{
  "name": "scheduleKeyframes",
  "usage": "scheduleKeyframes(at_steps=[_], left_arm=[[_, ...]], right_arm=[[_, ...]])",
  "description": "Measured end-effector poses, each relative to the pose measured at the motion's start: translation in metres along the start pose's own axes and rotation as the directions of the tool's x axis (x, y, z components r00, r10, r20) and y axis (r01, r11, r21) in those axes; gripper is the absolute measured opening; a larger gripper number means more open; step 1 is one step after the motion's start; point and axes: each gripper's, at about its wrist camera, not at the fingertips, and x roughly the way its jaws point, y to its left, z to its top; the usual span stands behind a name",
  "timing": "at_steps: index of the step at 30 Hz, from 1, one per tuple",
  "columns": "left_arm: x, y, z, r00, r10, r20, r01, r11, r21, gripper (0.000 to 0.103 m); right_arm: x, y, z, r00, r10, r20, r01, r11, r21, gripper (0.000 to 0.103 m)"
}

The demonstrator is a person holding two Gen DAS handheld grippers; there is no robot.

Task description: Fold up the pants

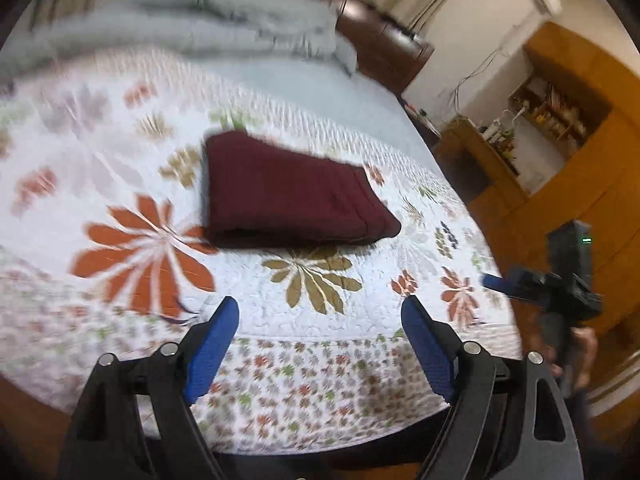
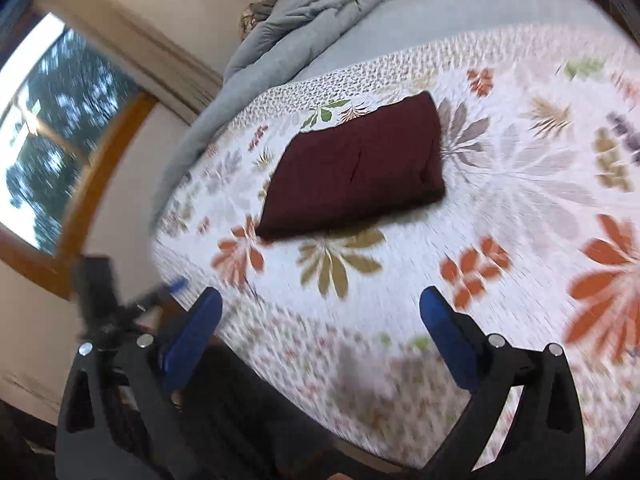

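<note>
The dark maroon pants [image 1: 292,194] lie folded into a compact rectangle on the flowered bedspread [image 1: 120,140]; they also show in the right wrist view [image 2: 356,172]. My left gripper [image 1: 320,312] is open and empty, held above the bed's near edge, well short of the pants. My right gripper [image 2: 320,304] is open and empty, also back from the pants. The right gripper shows at the right of the left wrist view [image 1: 560,284], off the bed's edge. The left gripper shows blurred at the left of the right wrist view [image 2: 108,304].
A rumpled grey blanket [image 1: 224,16] lies at the far end of the bed, also in the right wrist view [image 2: 304,24]. A wooden shelf unit [image 1: 560,128] with small items stands beyond the bed's right side. A window [image 2: 48,136] is on the wall at left.
</note>
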Motion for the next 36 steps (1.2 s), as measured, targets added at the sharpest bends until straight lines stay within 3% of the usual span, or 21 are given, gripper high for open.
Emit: scheduleKeyframes(at_steps=[3, 6, 9, 12, 14, 16, 18, 23, 28, 32, 33, 36], left_arm=[[-0.024, -0.022, -0.008, 0.996, 0.079, 0.047, -0.082, 0.996, 0.046, 0.084], [-0.048, -0.044, -0.021, 0.988, 0.139, 0.074, -0.145, 0.986, 0.085, 0.084], [-0.077, -0.069, -0.039, 0.969, 0.207, 0.137, -0.223, 0.967, 0.119, 0.084], [-0.097, -0.084, -0.052, 0.961, 0.221, 0.168, -0.241, 0.964, 0.109, 0.084], [-0.117, -0.096, -0.065, 0.949, 0.228, 0.218, -0.251, 0.964, 0.085, 0.084], [-0.130, -0.112, -0.075, 0.937, 0.253, 0.241, -0.292, 0.946, 0.139, 0.084], [-0.144, -0.124, -0.085, 0.927, 0.261, 0.269, -0.308, 0.939, 0.153, 0.084], [-0.167, -0.140, -0.103, 0.961, 0.143, 0.236, -0.183, 0.971, 0.156, 0.084], [-0.178, -0.156, -0.115, 0.938, 0.222, 0.265, -0.267, 0.953, 0.145, 0.084], [-0.179, -0.170, -0.121, 0.909, 0.299, 0.291, -0.358, 0.917, 0.178, 0.085], [-0.179, -0.169, -0.121, 0.908, 0.303, 0.290, -0.360, 0.917, 0.172, 0.085], [-0.175, -0.163, -0.118, 0.927, 0.257, 0.272, -0.307, 0.938, 0.159, 0.088]], right_arm=[[-0.026, 0.028, -0.034, 0.990, -0.124, 0.073, 0.128, 0.991, -0.049, 0.100], [-0.044, 0.051, -0.068, 0.964, -0.220, 0.147, 0.227, 0.973, -0.034, 0.100], [-0.057, 0.077, -0.096, 0.933, -0.305, 0.190, 0.321, 0.945, -0.064, 0.100], [-0.072, 0.100, -0.120, 0.926, -0.295, 0.236, 0.325, 0.940, -0.100, 0.100], [-0.088, 0.116, -0.139, 0.895, -0.319, 0.311, 0.369, 0.922, -0.116, 0.100], [-0.104, 0.132, -0.155, 0.878, -0.317, 0.360, 0.383, 0.915, -0.126, 0.100], [-0.114, 0.141, -0.165, 0.875, -0.303, 0.378, 0.374, 0.918, -0.129, 0.100], [-0.135, 0.167, -0.191, 0.873, -0.274, 0.403, 0.361, 0.919, -0.157, 0.100], [-0.144, 0.180, -0.204, 0.850, -0.312, 0.425, 0.417, 0.891, -0.178, 0.100], [-0.142, 0.180, -0.206, 0.843, -0.331, 0.423, 0.436, 0.883, -0.177, 0.100], [-0.142, 0.179, -0.207, 0.841, -0.337, 0.424, 0.442, 0.879, -0.177, 0.100], [-0.136, 0.175, -0.206, 0.836, -0.349, 0.423, 0.454, 0.873, -0.177, 0.100]])
